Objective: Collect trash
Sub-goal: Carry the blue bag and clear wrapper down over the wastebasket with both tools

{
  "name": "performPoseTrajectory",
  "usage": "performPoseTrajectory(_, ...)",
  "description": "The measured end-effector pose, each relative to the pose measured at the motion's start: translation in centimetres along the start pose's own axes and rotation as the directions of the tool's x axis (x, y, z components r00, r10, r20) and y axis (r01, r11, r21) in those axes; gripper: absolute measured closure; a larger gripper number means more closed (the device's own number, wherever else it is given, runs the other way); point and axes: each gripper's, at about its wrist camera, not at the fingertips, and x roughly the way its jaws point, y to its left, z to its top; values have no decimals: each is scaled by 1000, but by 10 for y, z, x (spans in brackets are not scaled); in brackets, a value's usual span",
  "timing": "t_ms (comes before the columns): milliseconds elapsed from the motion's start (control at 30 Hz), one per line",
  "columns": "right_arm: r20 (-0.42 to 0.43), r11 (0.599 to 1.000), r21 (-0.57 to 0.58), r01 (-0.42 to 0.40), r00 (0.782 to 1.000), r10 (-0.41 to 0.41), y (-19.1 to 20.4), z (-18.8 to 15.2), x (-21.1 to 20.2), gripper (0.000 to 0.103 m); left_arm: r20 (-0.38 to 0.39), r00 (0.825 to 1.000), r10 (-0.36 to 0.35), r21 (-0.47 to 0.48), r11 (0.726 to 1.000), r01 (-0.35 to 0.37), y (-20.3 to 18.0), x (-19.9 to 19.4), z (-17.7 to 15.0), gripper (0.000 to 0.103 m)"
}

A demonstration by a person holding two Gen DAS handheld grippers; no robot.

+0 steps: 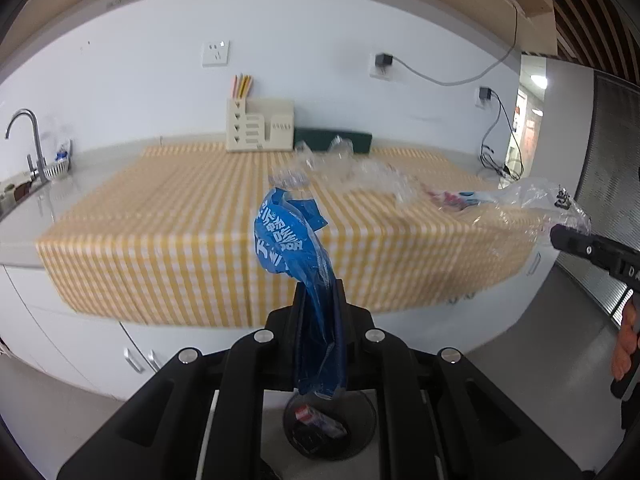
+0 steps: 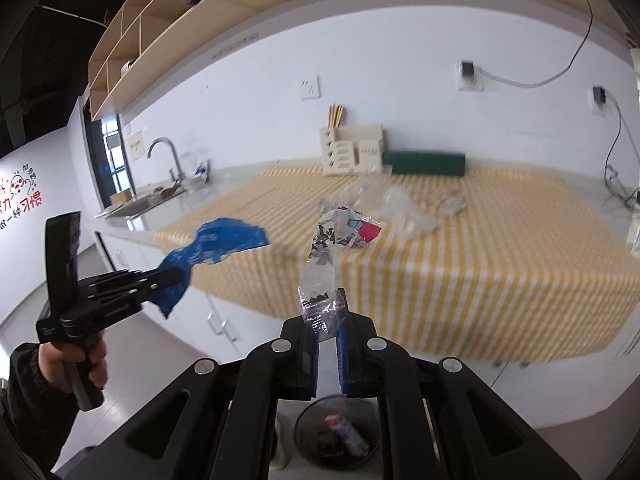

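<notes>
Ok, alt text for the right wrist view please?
The right tool grips a clear printed plastic wrapper above a black trash bin; at left, the left tool holds a blue plastic bag before a yellow checked tablecloth.

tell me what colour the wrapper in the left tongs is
Blue with white lettering, blue wrapper; clearest in the left wrist view.

Bright, even indoor light fills both views. The checked tablecloth (image 1: 180, 240) smears with motion blur; fisheye bending curves the wall (image 2: 400, 80), and corners fall black.
</notes>
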Motion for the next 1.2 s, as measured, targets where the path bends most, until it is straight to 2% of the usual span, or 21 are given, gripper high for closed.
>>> performPoseTrajectory(300, -111, 996, 67, -56, 992, 63, 0, -53, 28, 91, -121, 993, -15, 7, 1000, 16, -18, 36, -57, 90)
performPoseTrajectory(567, -218, 986, 153, -63, 971, 96, -20, -92, 78, 91, -249, 968, -14, 2, 1000, 15, -19, 92, -94, 90)
performPoseTrajectory(767, -306, 976, 211, -51, 945, 116, -38, -122, 122, 91, -342, 939, -33, -9, 999, 31, -20, 136, -118, 90)
performPoseTrajectory(967, -380, 963, 269, -31, 915, 136, -59, -147, 165, 91, -434, 900, -34, -16, 999, 31, -18, 185, -144, 90)
performPoseTrajectory(1200, -469, 940, 341, 3, 867, 167, -86, -182, 220, 91, -540, 840, -54, -42, 998, 38, -13, 245, -176, 90)
